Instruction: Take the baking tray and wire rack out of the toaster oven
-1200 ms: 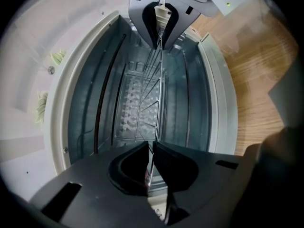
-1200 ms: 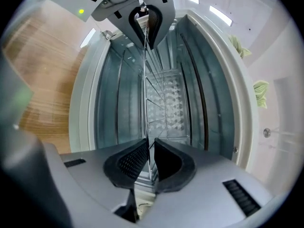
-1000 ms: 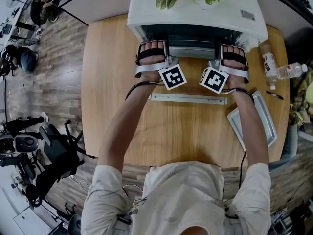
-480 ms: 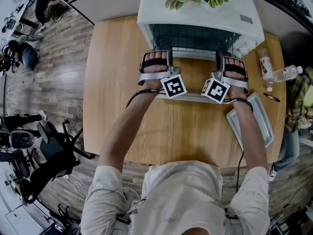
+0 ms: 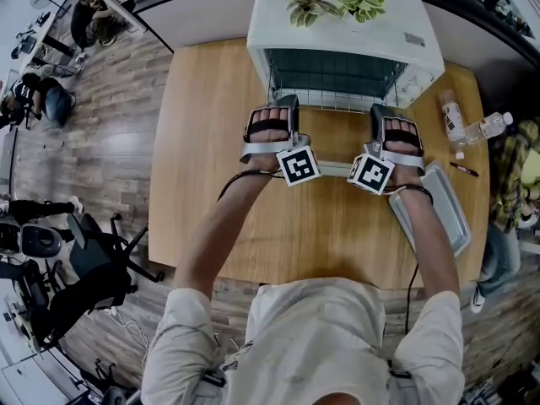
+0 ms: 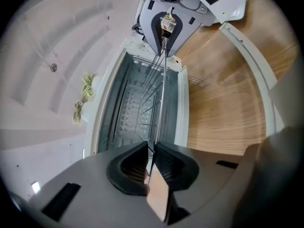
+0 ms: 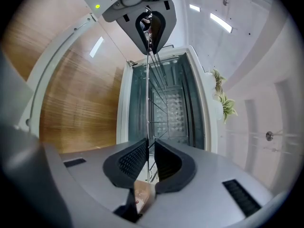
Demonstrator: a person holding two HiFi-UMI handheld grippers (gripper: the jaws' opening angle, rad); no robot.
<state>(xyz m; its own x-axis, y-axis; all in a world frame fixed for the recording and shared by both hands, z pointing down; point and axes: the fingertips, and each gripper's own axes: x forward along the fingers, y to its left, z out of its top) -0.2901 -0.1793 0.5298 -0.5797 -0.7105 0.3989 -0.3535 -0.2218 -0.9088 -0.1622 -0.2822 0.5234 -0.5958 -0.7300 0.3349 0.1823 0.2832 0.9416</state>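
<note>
- Wooden table (image 5: 202, 142) carries a white toaster oven (image 5: 337, 24) at its far edge, with the door (image 5: 333, 169) dropped open toward the person.
- Left gripper (image 5: 285, 104) and right gripper (image 5: 378, 112) each pinch the front wire of the wire rack (image 5: 333, 105), jaws pressed onto it. The rack sits partly out of the oven mouth.
- Draw both ends out evenly and level, I judge, or the rack may jam inside the oven (thin wire can also slip from the pads).
- Baking tray (image 5: 439, 213) already lies by the table's right edge, and bottles (image 5: 485, 126) stand near the far right corner, so the rack needs a spot clear of both.
</note>
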